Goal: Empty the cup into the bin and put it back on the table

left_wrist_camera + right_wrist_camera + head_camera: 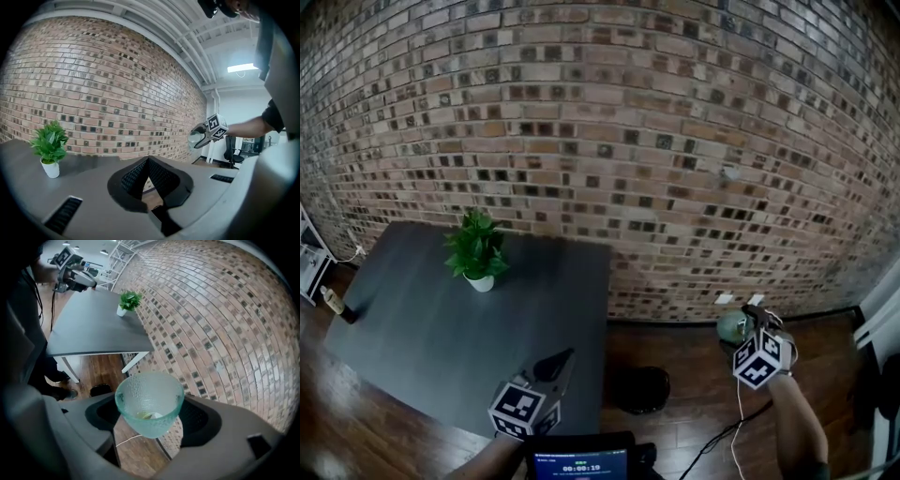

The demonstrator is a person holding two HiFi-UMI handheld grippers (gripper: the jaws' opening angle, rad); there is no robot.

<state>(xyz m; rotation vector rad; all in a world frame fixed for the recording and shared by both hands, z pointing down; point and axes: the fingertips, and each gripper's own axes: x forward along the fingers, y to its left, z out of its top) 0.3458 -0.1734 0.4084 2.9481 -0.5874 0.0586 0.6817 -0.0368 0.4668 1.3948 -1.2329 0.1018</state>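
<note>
The right gripper point(152, 417) has its jaws set wide and closed on the cup point(150, 401), one pad pressed to each side of its lower half. The cup is pale green pebbled glass. It is tipped so that its mouth faces back along the jaws, and a small yellowish-white scrap lies at its bottom. In the head view the cup is held in the air well past the right edge of the table point(441, 328), over the wooden floor point(694, 403) and close to the foot of the brick wall point(675, 141).

The bin point(639, 389), low, round and black, sits on the floor just beside the table's right edge, near the near right corner. The cup is not above it. It is off to the bin's right and nearer the wall. A thin white cable point(737, 422) trails over the floor below the right arm.

The left gripper point(148, 159) is closed, its two dark ribbed pads meeting at the tips with nothing between them. It hangs over the table near the near right corner, pointing toward the wall.

A plant point(475, 248) in a white pot stands upright on the table toward the far edge, about midway along it, well apart from both grippers
</note>
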